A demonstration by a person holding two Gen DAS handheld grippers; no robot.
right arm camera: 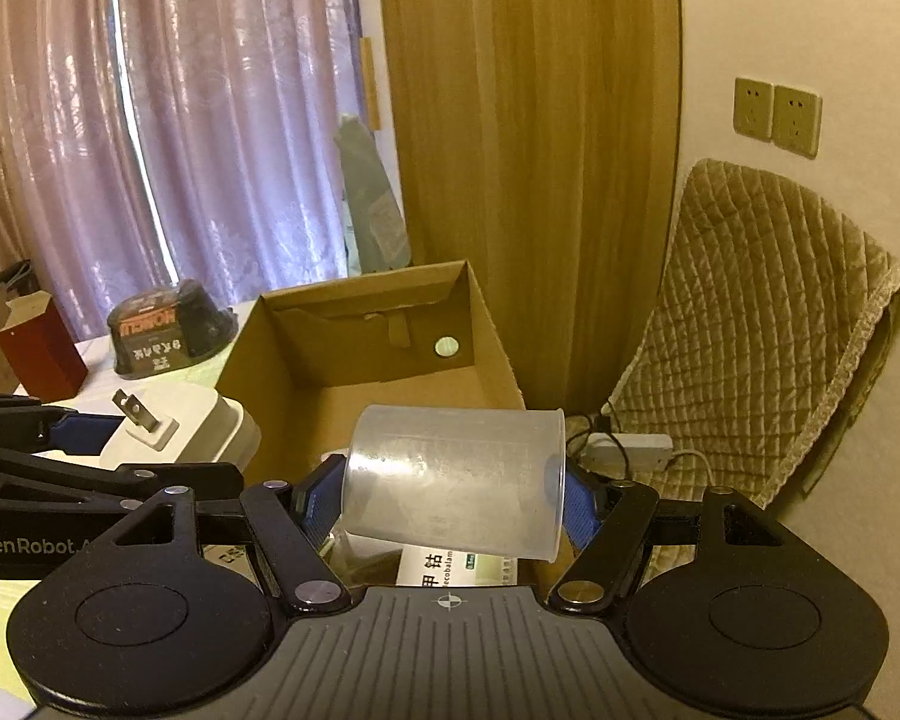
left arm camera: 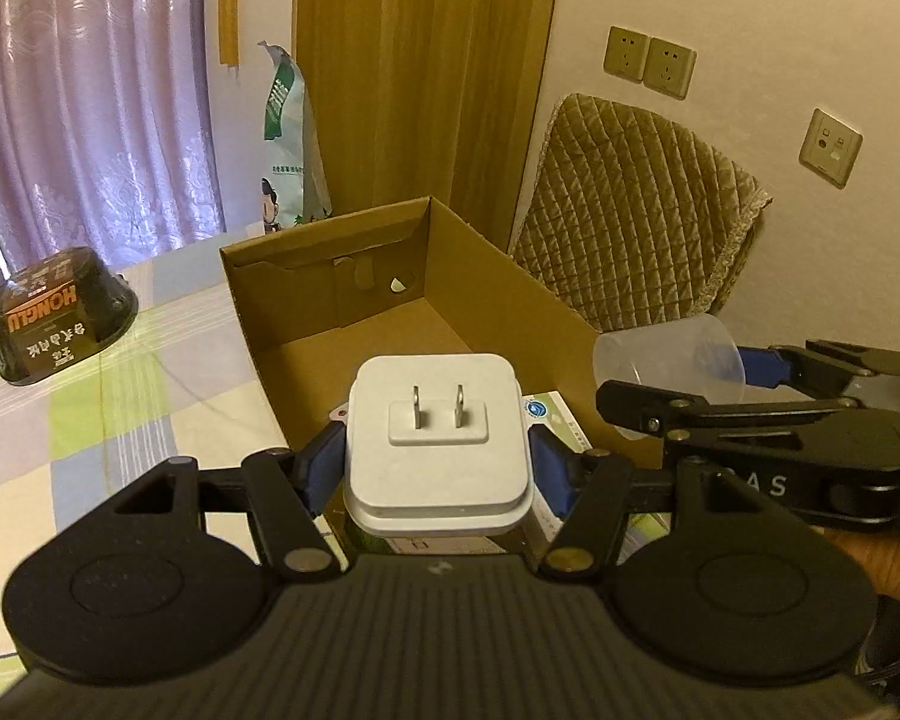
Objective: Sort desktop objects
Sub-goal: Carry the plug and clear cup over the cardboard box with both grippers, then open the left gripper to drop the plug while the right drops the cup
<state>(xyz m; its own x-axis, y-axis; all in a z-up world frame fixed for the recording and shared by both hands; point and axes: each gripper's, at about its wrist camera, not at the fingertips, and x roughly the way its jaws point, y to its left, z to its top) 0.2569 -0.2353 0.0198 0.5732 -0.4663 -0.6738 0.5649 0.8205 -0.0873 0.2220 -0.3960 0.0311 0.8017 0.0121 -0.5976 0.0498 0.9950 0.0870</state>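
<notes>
The white plug adapter is pinched in the left tongs, prongs up. The right tongs pinch the clear cup sideways. Both hang over the cardboard box, apparently for dropping in.

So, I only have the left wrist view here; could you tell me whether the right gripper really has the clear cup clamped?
Observer: Yes. The right gripper is shut on the clear cup, which lies sideways between the blue pads, mouth to the right.
Operator: Thank you. Is anything beneath it?
Observer: A white carton with printed text shows just below the cup, at the near end of the cardboard box.
Operator: And is anything beyond my left edge?
Observer: A dark red box stands left of the black bowl.
</notes>
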